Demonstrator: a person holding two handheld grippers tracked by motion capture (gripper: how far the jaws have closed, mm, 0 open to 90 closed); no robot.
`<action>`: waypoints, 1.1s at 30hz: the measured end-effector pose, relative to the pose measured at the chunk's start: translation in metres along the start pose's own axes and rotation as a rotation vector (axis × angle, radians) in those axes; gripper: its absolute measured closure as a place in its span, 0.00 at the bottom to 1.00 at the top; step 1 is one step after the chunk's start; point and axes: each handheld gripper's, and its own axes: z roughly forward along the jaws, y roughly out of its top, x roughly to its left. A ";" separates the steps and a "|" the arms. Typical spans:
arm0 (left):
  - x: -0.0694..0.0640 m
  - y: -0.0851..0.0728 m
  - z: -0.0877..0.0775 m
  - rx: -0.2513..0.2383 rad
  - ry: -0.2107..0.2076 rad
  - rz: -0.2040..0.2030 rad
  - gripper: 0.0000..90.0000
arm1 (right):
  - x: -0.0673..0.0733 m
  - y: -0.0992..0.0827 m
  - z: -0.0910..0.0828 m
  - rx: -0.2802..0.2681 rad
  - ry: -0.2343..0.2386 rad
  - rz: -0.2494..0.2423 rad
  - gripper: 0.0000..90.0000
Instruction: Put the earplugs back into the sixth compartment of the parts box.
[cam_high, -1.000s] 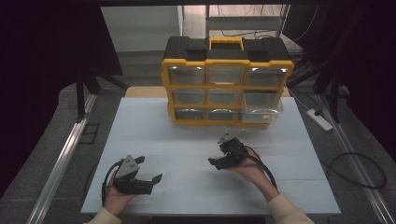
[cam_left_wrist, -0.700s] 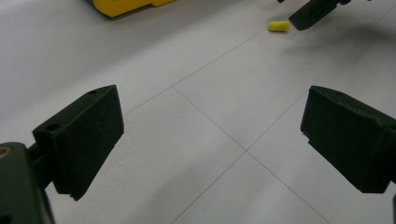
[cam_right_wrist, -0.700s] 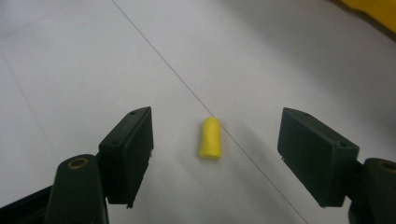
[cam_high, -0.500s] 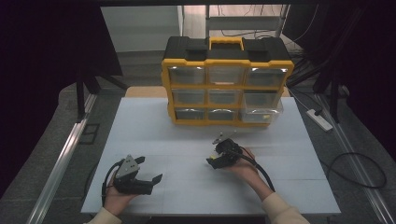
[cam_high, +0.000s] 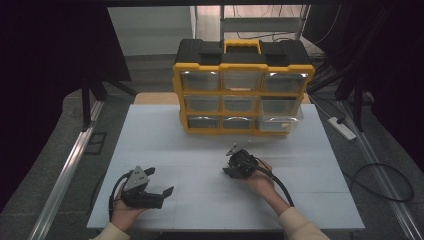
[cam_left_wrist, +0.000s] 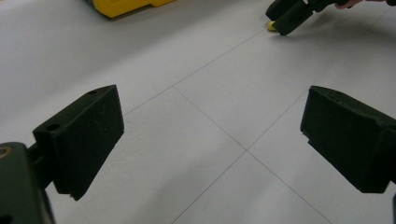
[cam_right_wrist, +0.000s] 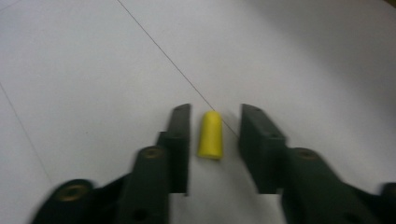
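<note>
A small yellow plug (cam_right_wrist: 209, 135) is seen lying on the white table (cam_high: 165, 135), in front of the yellow-and-black drawer cabinet (cam_high: 243, 89) and well clear of its base. The right gripper (cam_right_wrist: 214, 130) is lowered over the plug, its jaws parted and standing on either side of the piece with a narrow gap on each flank; no contact is made. In the left gripper view the same plug (cam_left_wrist: 272, 26) shows as a yellow speck under the tip of the right gripper (cam_left_wrist: 290, 15).

The left gripper (cam_left_wrist: 212, 135) is held nearer the person's edge of the table, farther from the cabinet and to its left, its jaws spread wide with nothing between them. In the high view the left gripper (cam_high: 147, 189) and right gripper (cam_high: 239, 165) are seen well apart.

The plug is judged to be light, tapered and rounded at its far end, possibly soft foam or rubber, though its material cannot be told. It is likely to be tipped or rolled by a careless nudge, and squeezed out if pinched near the rounded tip. The best hold is judged to be across its straight sides at mid-length, where the jaws already flank it.

Open tabletop surrounds the plug on all sides. The bottom right drawer (cam_high: 280, 123) of the cabinet appears to stand pulled out slightly; the table edges lie well away from the piece.
</note>
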 end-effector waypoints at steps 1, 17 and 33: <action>0.000 0.000 0.000 0.000 -0.001 0.000 0.06 | 0.000 0.000 0.000 0.001 0.001 0.000 0.87; 0.000 0.000 0.000 0.000 0.002 0.000 0.06 | -0.006 0.005 -0.048 -0.248 0.055 0.058 0.89; 0.001 0.000 0.000 -0.003 0.002 -0.005 0.06 | -0.021 0.003 -0.115 -0.516 0.072 0.125 0.89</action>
